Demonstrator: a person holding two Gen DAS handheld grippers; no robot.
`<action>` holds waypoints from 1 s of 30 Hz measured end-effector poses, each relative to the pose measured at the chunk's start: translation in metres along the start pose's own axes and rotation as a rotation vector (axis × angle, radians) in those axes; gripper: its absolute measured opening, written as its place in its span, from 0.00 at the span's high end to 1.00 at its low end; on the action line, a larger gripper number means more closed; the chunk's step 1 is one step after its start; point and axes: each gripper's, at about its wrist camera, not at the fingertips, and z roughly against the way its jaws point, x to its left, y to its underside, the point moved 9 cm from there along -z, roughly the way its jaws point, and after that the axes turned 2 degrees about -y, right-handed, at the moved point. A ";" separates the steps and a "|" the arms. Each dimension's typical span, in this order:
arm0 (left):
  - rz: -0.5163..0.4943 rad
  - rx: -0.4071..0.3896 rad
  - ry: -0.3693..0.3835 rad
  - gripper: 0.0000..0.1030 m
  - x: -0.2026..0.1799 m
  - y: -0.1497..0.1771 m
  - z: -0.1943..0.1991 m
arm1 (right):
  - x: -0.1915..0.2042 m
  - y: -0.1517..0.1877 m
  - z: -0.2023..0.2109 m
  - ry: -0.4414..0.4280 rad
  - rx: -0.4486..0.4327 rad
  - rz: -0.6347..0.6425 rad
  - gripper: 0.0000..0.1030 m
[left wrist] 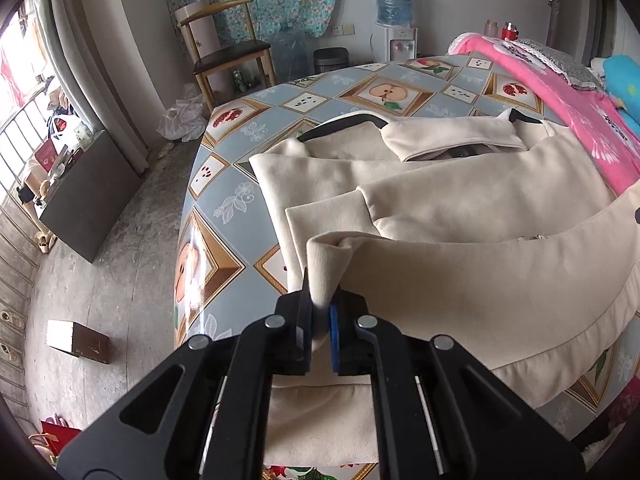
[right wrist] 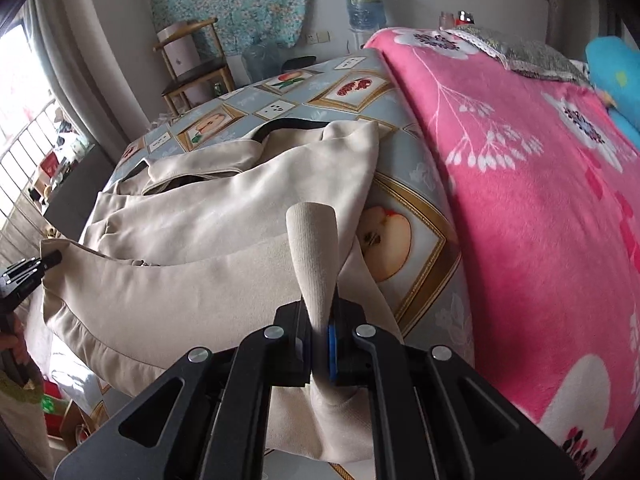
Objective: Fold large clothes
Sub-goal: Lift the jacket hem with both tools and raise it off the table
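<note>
A fruit-print table (left wrist: 224, 168) carries the cream jacket (left wrist: 460, 200), collar at the table's far end, length running toward us. Its near hem is lifted, doubling toward the collar. The left gripper (left wrist: 320, 312) pinches one hem corner tight, the right gripper (right wrist: 322, 332) pinches the other.

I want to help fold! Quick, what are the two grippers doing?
Left gripper: shut on the beige jacket.
Right gripper: shut on the beige jacket too.
</note>
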 end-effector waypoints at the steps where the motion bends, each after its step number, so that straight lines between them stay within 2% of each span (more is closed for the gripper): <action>1: 0.001 0.003 0.001 0.94 0.001 0.000 -0.001 | 0.000 0.000 -0.001 -0.001 0.000 -0.004 0.94; 30: 0.017 -0.002 0.005 0.94 0.002 0.002 -0.003 | 0.006 -0.007 -0.002 0.037 -0.004 0.027 0.94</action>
